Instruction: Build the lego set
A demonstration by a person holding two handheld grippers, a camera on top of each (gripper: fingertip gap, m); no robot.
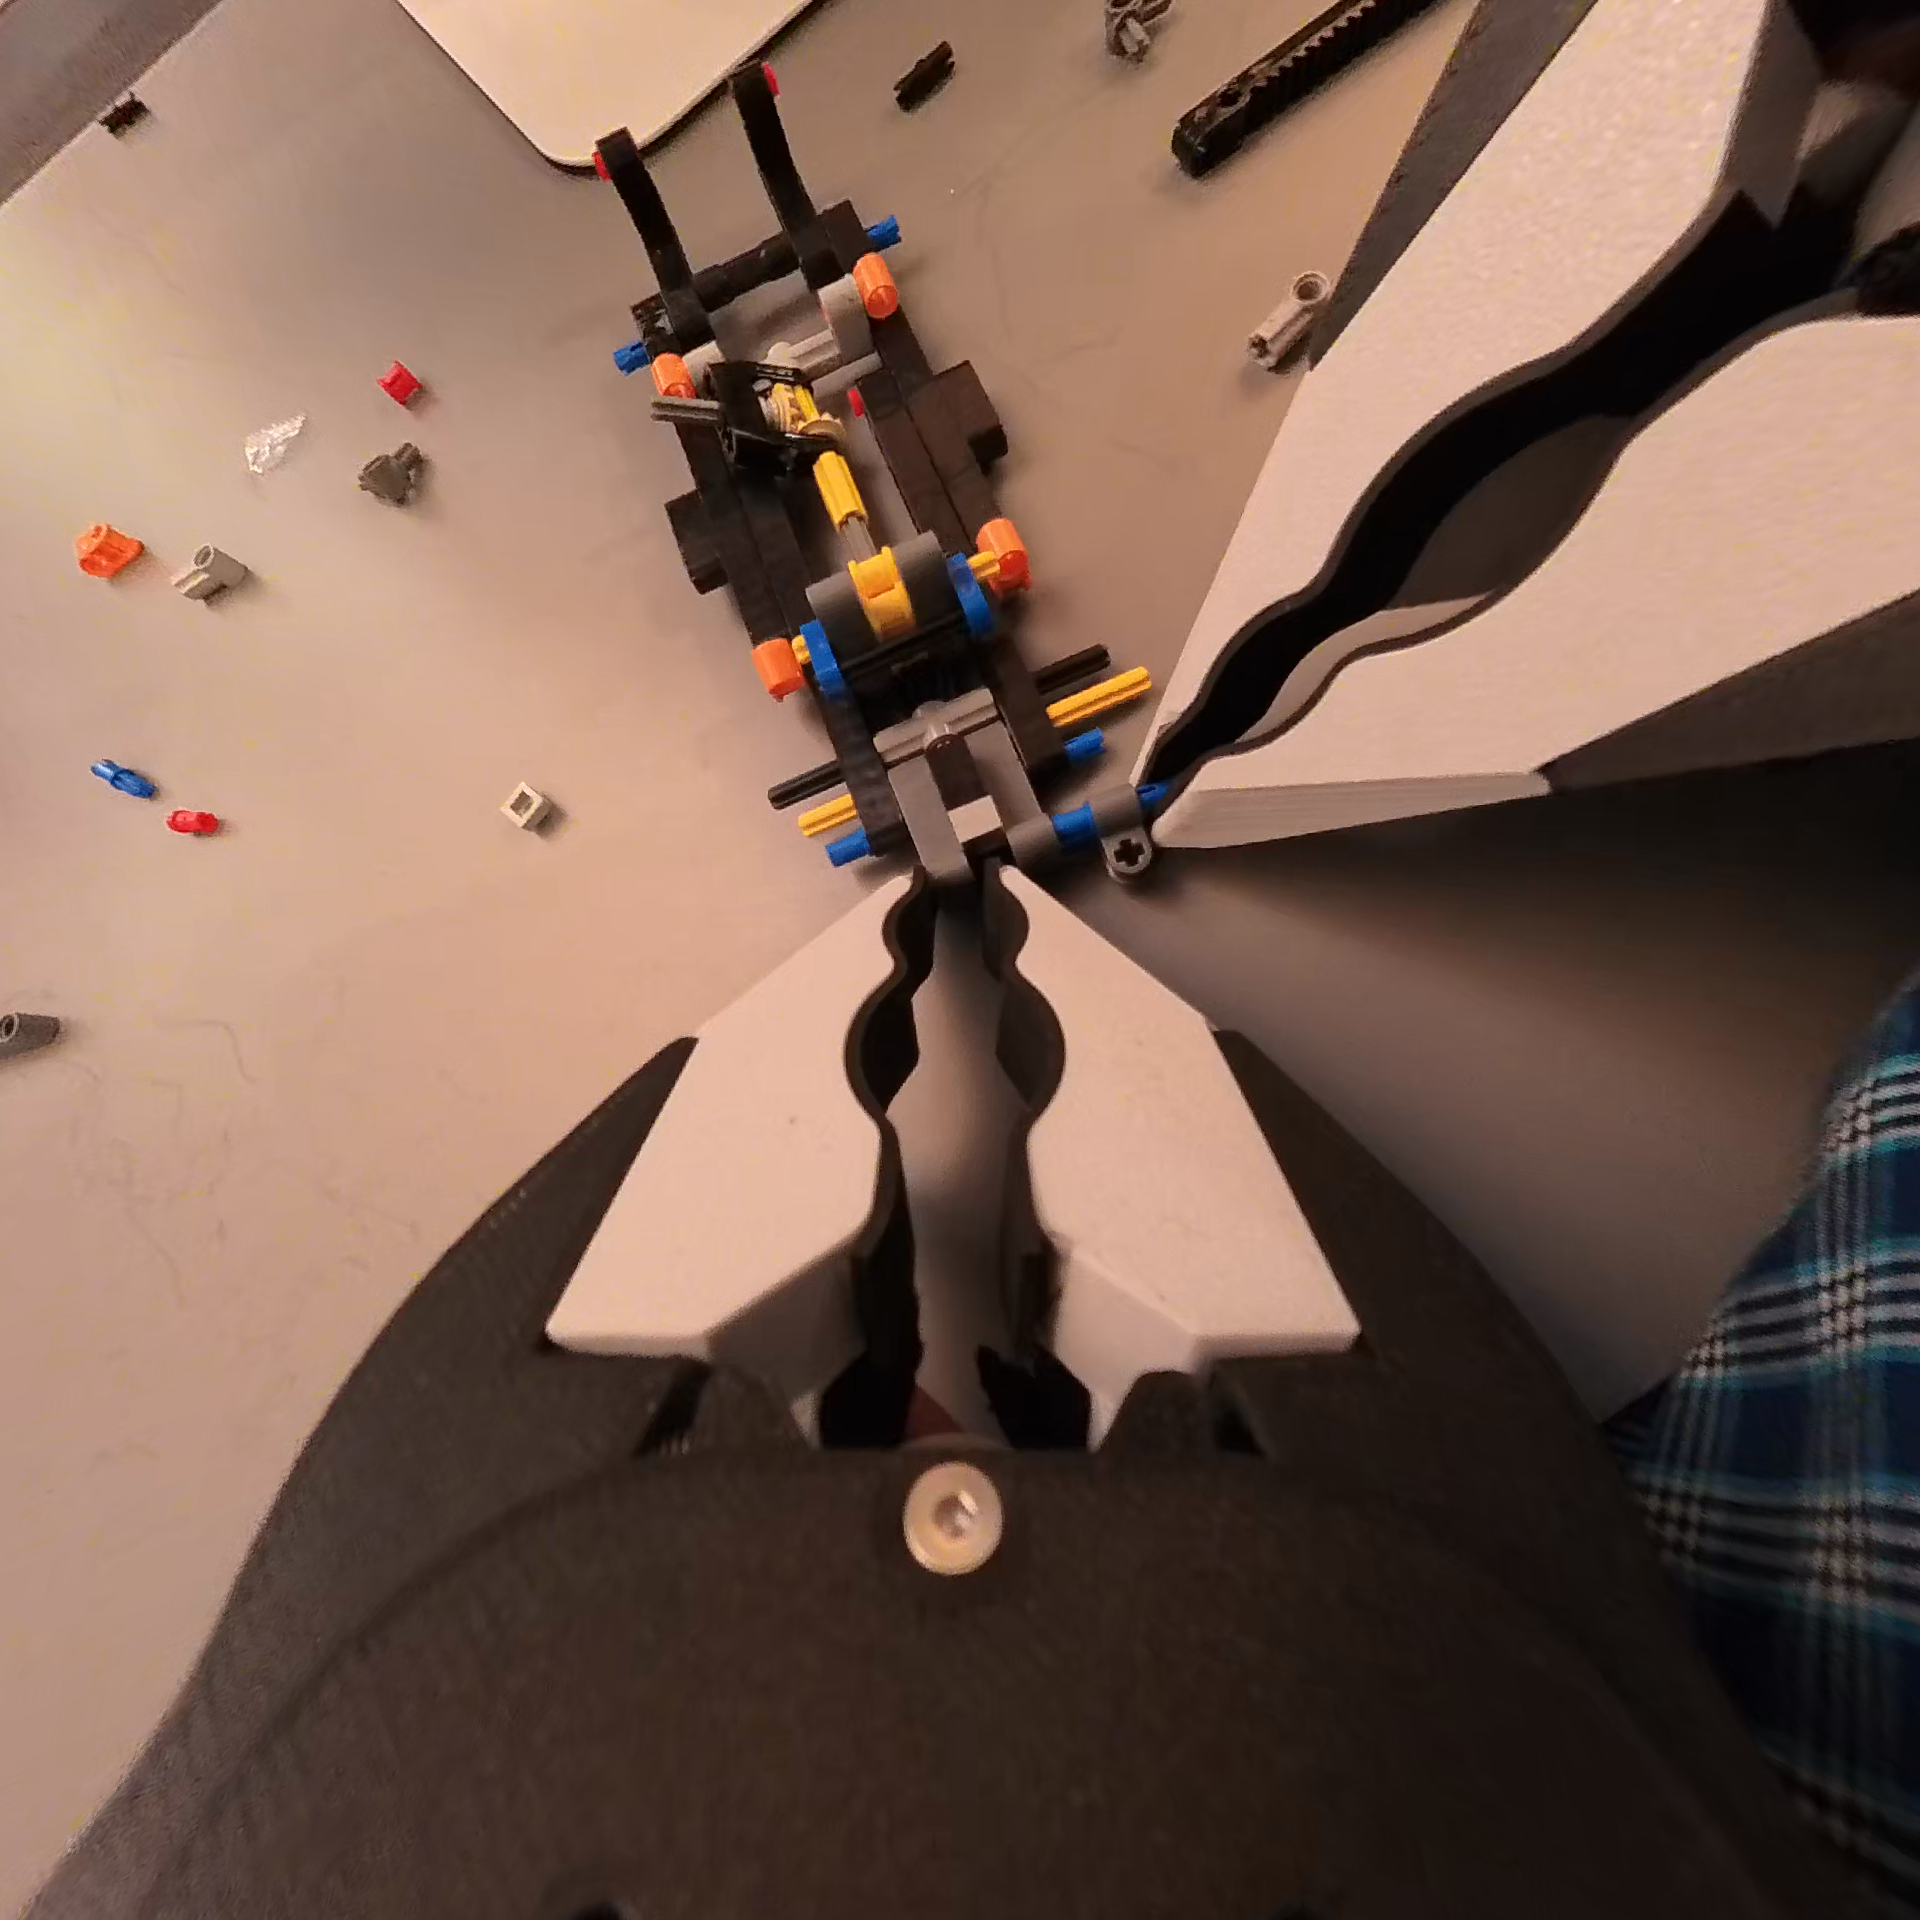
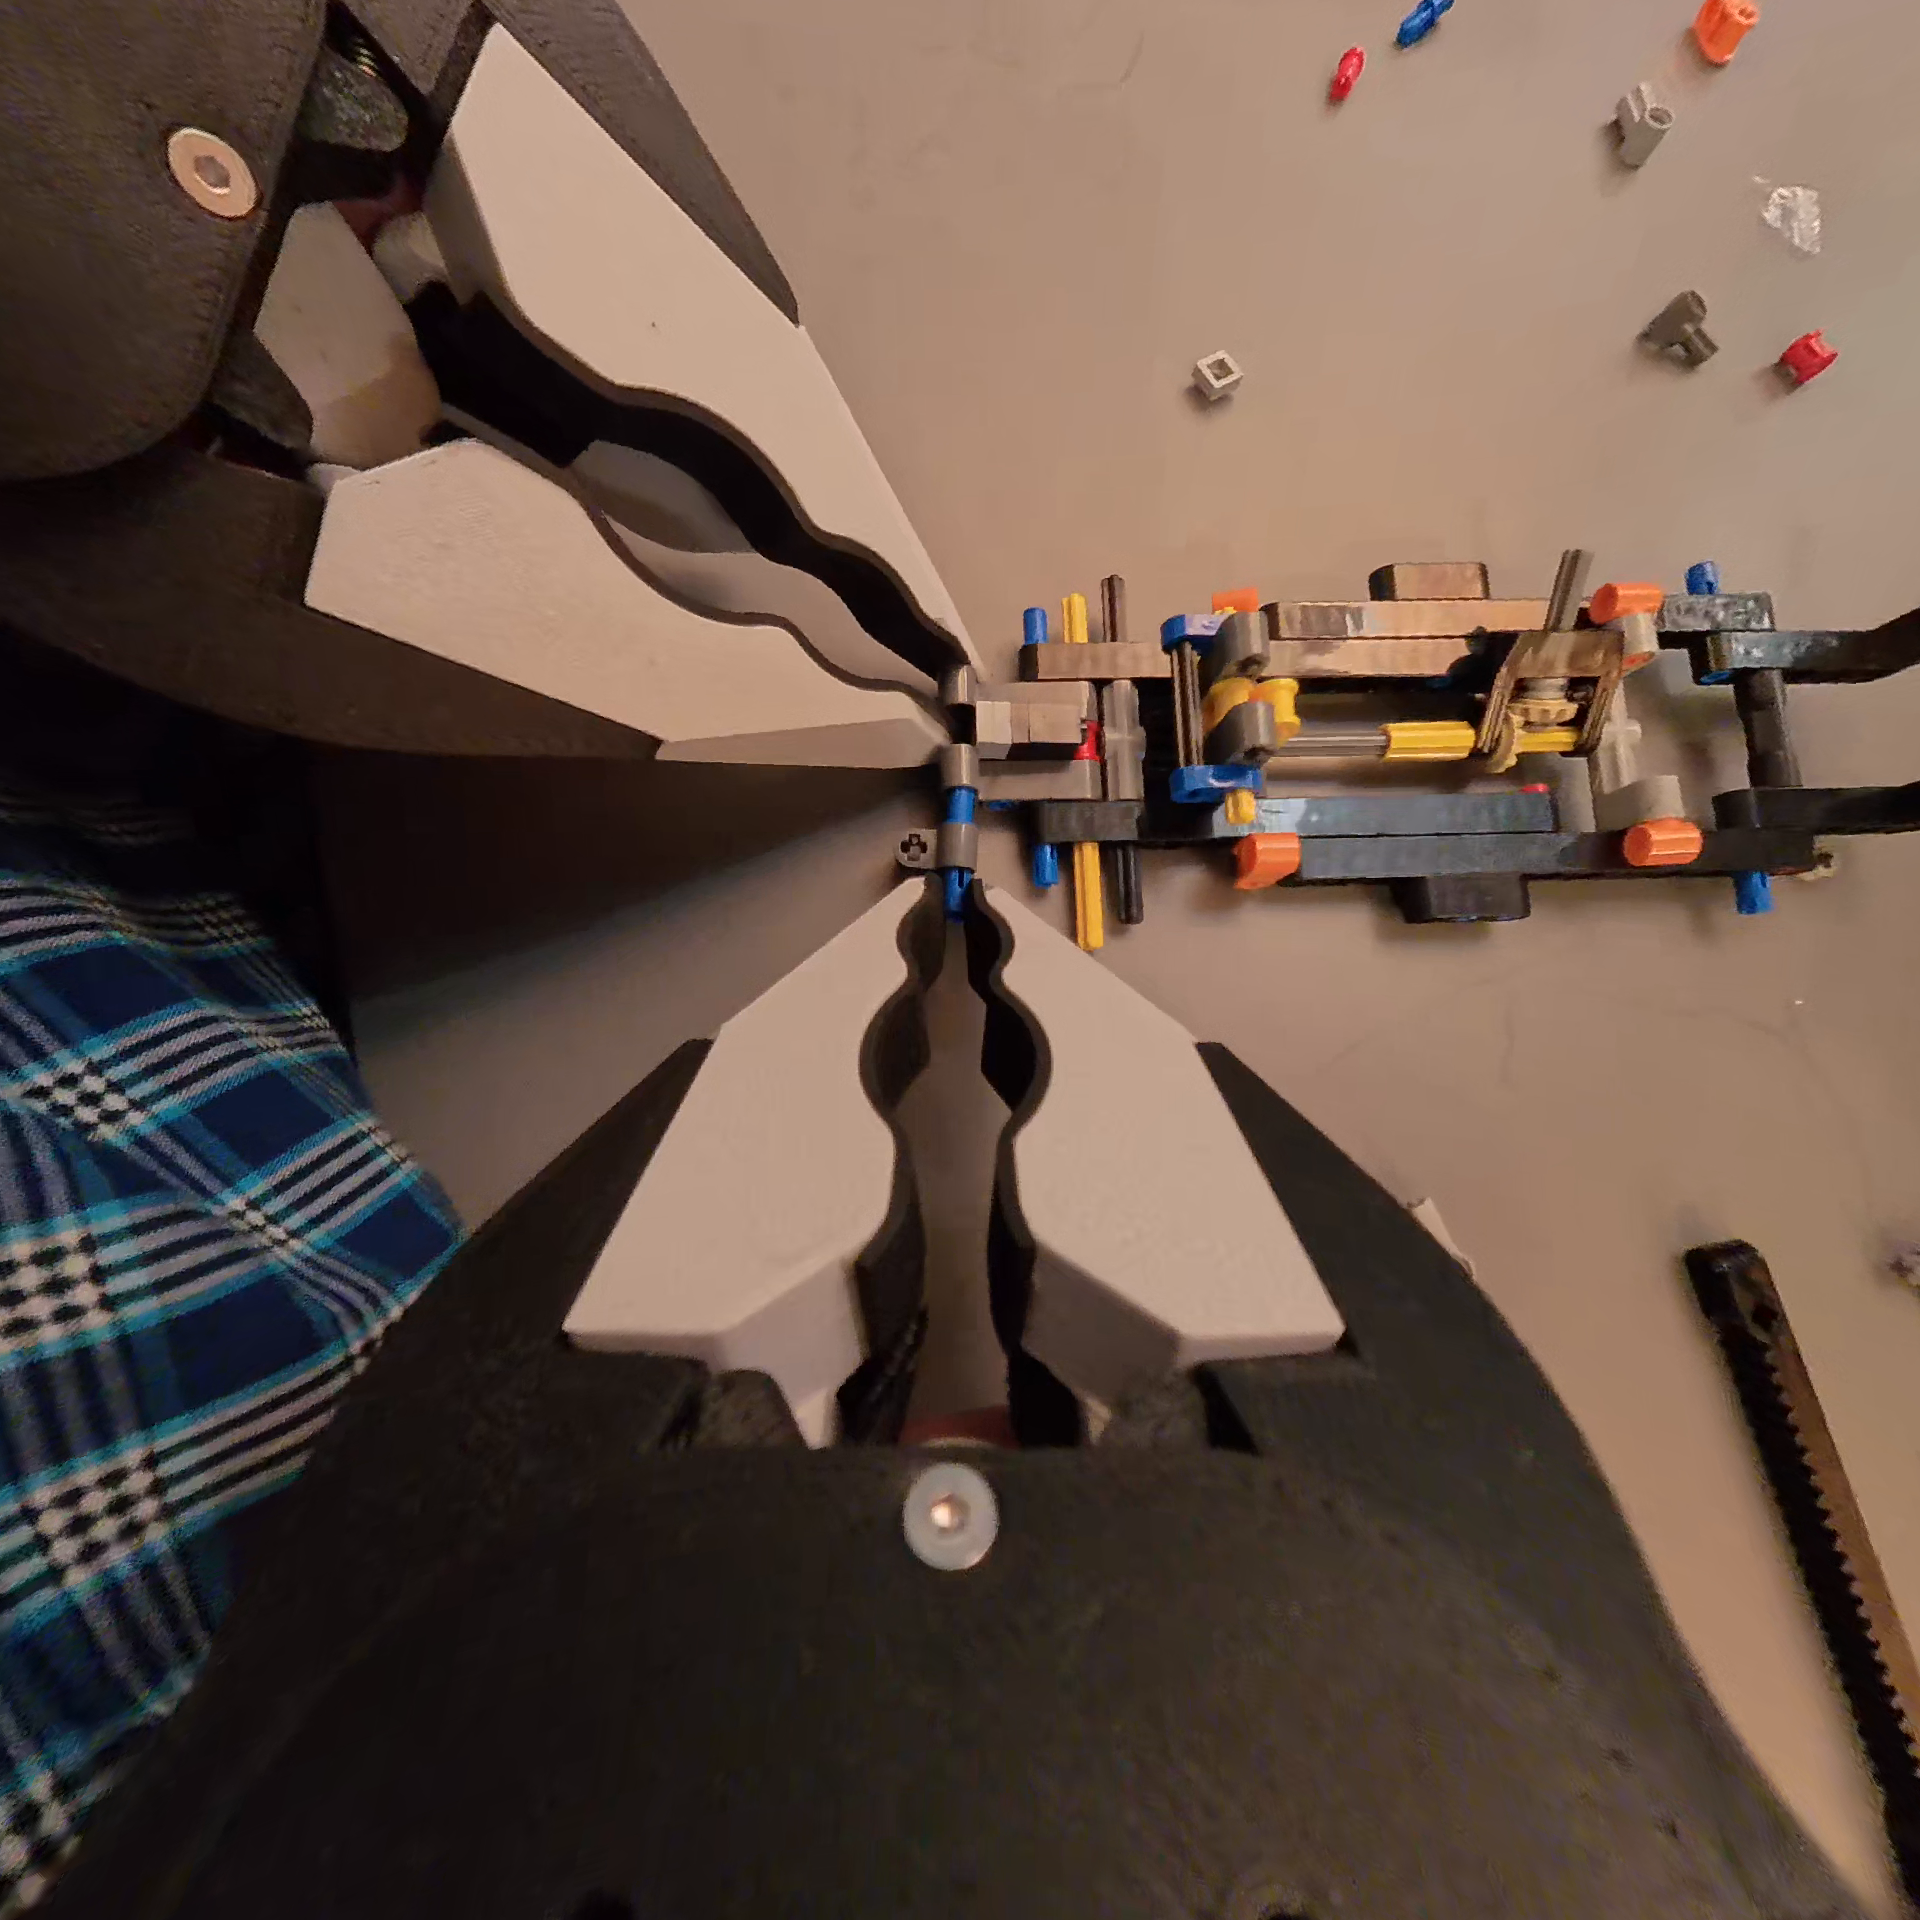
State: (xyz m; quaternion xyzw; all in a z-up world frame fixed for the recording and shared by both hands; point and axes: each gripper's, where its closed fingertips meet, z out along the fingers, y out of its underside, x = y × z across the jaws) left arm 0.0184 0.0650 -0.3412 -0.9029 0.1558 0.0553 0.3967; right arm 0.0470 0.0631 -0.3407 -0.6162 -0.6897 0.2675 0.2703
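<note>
The part-built lego chassis (image 1: 883, 520) lies flat on the table, black beams with yellow, blue and orange parts; it also shows in the right wrist view (image 2: 1403, 821). My left gripper (image 1: 961, 883) is shut on the grey frame piece (image 1: 940, 821) at the chassis's near end. My right gripper (image 2: 956, 904) is shut on the outer end of a blue pin (image 2: 958, 805). The pin passes through a small grey connector (image 2: 951, 847) at that same end. In the left wrist view the right gripper (image 1: 1148, 795) comes in from the upper right, beside the connector (image 1: 1127, 847).
Loose pieces lie left of the chassis: an orange one (image 1: 109, 549), a grey connector (image 1: 211, 571), a red bush (image 1: 400, 381), a blue pin (image 1: 123, 777), a small light grey piece (image 1: 527, 805). A black gear rack (image 2: 1808, 1475) and a white sheet (image 1: 623, 62) lie farther off. A plaid sleeve (image 2: 156, 1195) is close by. Left and right tips are no more than a few centimetres apart. About 20 cm separates my left fingertips from the red bush (image 1: 400, 381). It is also in sight in the right wrist view (image 2: 1810, 353).
</note>
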